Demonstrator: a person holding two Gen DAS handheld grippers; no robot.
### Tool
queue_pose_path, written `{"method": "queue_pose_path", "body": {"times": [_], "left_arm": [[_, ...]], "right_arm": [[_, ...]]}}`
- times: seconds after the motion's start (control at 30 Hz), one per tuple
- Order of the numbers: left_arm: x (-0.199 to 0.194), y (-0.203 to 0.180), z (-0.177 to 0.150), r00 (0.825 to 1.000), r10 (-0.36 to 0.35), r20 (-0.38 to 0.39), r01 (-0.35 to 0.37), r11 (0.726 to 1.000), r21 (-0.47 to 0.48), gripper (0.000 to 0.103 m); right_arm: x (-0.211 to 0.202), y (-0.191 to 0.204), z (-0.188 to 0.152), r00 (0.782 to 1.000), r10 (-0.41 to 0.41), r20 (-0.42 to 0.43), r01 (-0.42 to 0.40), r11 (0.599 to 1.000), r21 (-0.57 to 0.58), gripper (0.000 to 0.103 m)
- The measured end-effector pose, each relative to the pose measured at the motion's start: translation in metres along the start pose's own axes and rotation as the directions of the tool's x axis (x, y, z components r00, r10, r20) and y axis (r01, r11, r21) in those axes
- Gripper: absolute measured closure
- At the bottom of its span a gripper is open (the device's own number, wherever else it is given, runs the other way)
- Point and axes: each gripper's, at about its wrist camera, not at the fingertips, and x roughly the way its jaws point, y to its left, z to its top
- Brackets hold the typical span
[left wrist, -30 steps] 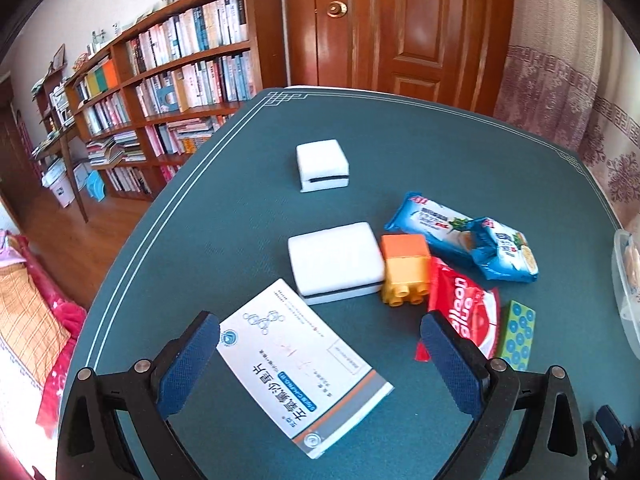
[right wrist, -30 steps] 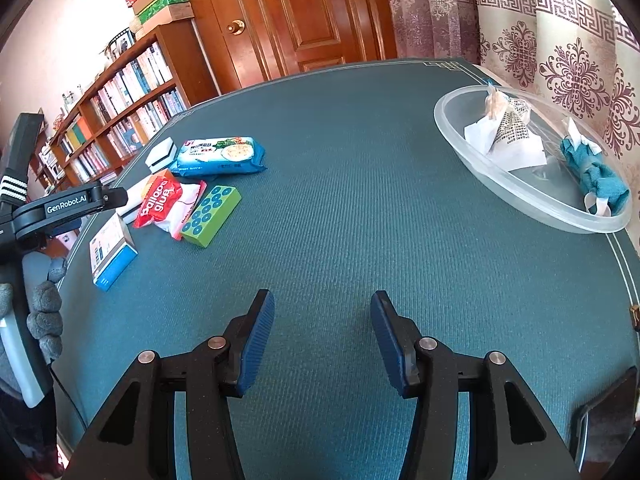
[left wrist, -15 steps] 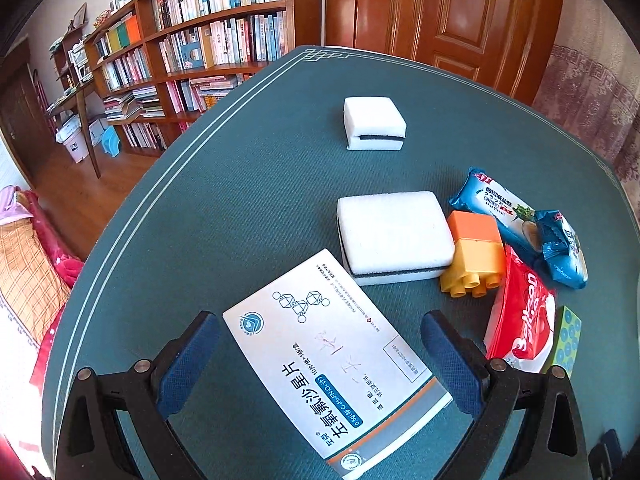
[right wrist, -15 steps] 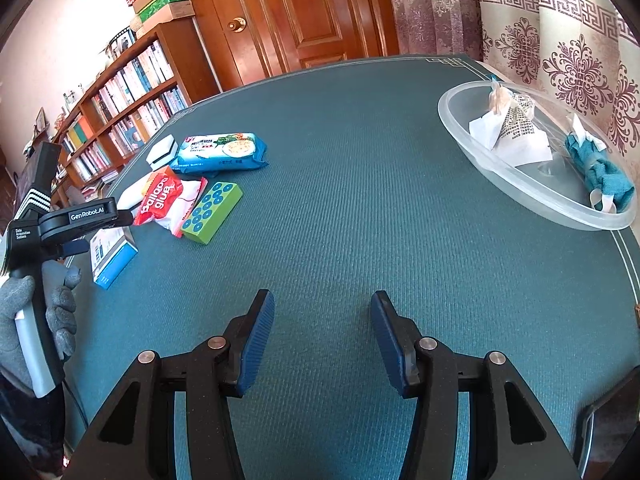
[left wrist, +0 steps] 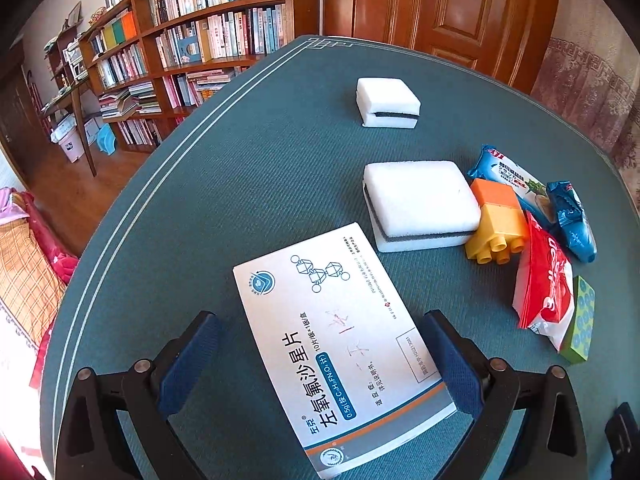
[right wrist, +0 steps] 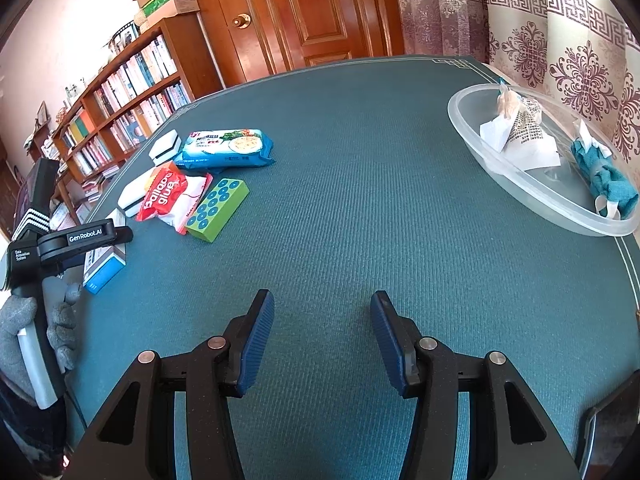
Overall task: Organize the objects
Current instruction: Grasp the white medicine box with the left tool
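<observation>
The left gripper (left wrist: pixel 320 356) is held spread wide around the white medicine box (left wrist: pixel 340 348) lying flat on the table (left wrist: pixel 240 184), pads apart from it, while the right gripper (right wrist: pixel 322 336) is kept partly spread, empty.

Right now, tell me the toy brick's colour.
The toy brick is orange on top, yellow below; left wrist view shows it best.

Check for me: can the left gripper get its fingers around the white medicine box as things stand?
Probably yes. The left gripper is open with the medicine box lying flat between its fingers, nothing stacked on it; the large sponge sits clear beyond its far corner.
</observation>
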Motion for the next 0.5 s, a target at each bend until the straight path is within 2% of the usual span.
{"method": "queue_pose_path", "body": {"times": [0.07,0.17,0.4,0.5], "left_arm": [[-0.001,0.002,-0.001,1.000,-0.010,0.007,0.009,1.000,0.008,0.001],[-0.003,0.005,-0.002,1.000,-0.021,0.021,0.021,1.000,0.022,0.007],[-0.009,0.016,0.001,0.997,-0.070,0.035,0.069,0.997,0.041,0.034],[-0.011,0.018,0.000,0.995,-0.097,0.034,0.095,0.994,0.045,0.035]], "right_arm": [[0.001,0.004,0.001,1.000,0.003,-0.003,-0.003,1.000,-0.012,0.051],[0.002,0.011,0.002,1.000,0.007,-0.005,-0.007,1.000,-0.031,0.051],[0.008,0.027,0.010,1.000,0.020,-0.012,-0.020,0.997,-0.069,0.051],[0.011,0.036,0.014,1.000,0.027,-0.012,-0.028,0.996,-0.088,0.051]]}}
